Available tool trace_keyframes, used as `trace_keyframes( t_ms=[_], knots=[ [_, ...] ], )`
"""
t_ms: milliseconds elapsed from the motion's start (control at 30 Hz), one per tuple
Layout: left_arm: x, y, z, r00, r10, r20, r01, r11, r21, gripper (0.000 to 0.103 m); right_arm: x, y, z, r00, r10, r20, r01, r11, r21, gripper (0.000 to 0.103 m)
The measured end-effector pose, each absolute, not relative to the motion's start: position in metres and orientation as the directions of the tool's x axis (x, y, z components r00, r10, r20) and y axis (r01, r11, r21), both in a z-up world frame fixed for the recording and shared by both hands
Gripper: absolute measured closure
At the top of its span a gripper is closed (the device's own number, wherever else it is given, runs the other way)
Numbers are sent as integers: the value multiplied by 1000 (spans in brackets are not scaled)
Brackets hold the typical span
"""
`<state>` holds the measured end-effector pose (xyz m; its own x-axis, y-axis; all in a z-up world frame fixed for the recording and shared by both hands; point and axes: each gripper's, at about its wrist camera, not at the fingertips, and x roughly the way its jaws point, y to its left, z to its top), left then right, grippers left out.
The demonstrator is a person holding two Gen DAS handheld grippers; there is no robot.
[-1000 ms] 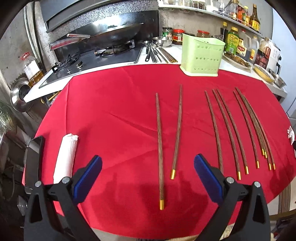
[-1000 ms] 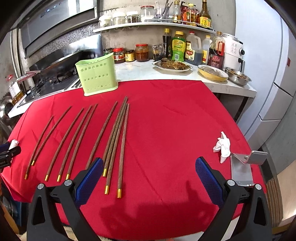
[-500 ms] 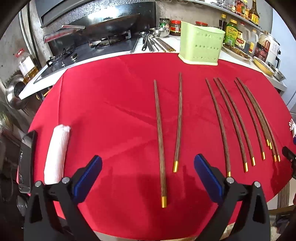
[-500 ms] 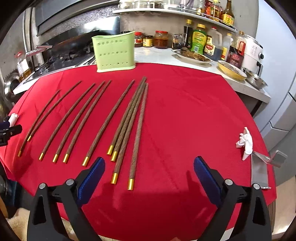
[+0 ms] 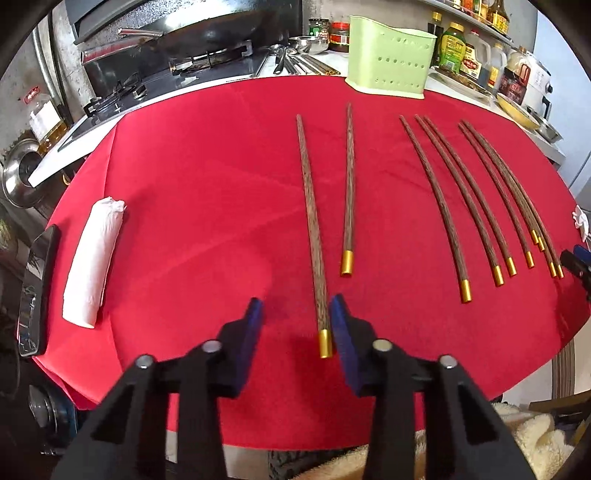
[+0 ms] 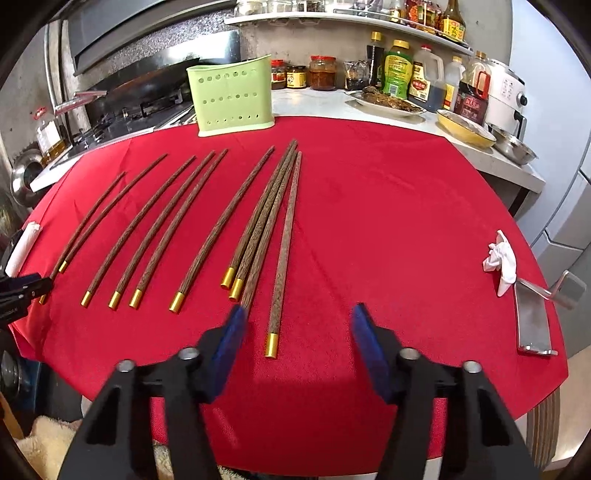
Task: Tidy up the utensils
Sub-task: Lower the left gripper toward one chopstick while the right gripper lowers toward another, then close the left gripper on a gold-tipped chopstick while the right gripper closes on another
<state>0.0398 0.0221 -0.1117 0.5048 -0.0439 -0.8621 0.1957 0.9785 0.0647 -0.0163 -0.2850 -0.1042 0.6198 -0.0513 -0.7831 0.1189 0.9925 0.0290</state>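
Note:
Several brown chopsticks with gold caps lie on the red cloth. My left gripper is open; its jaws straddle the gold end of the leftmost chopstick, which lies near the right pad. A second chopstick lies just right of it. My right gripper is open around the capped end of the rightmost chopstick, next to a bundle. A green perforated holder stands upright at the far edge.
A rolled white towel and a phone lie at the left edge. A crumpled tissue and a metal stand lie at the right. A stove with a wok, bottles and dishes stand behind.
Both grippers have moved forward and down toward the chopsticks' gold ends. Both pairs of jaws have narrowed, the left more than the right.

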Motion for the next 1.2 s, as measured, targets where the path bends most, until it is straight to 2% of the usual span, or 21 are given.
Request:
trace_keyframes(
  t_ms=[33,67,300,367,467,767,1067,1133,1200],
  knots=[
    [38,21,-111,505,-51,-862,204,977,62,73,-17,-286,-104,622,-46,-781,120,992,36,63],
    [37,20,-111,501,-63,-863,213,976,52,73,-18,-287,-103,627,-41,-778,120,992,44,65],
    [32,11,-112,499,-59,-864,225,972,63,73,-16,-283,-106,632,-27,-775,102,994,49,68],
    [31,10,-112,501,-53,-864,223,972,70,73,-15,-282,-110,623,-31,-781,97,995,38,84],
    [30,9,-111,499,-48,-865,222,972,74,73,-16,-277,-111,625,-18,-781,79,996,41,91],
    [27,11,-111,483,-64,-873,231,971,57,73,-18,-273,-117,608,0,-794,69,996,53,90],
    [22,12,-112,508,-61,-859,238,969,72,74,-33,-264,-122,671,-56,-739,87,996,4,91],
    [21,12,-112,508,-60,-859,241,968,74,77,-34,-269,-123,679,-38,-733,99,994,40,91],
    [19,9,-111,509,-60,-859,250,965,81,84,-33,-272,-123,690,-33,-723,114,991,63,91]
  ],
)
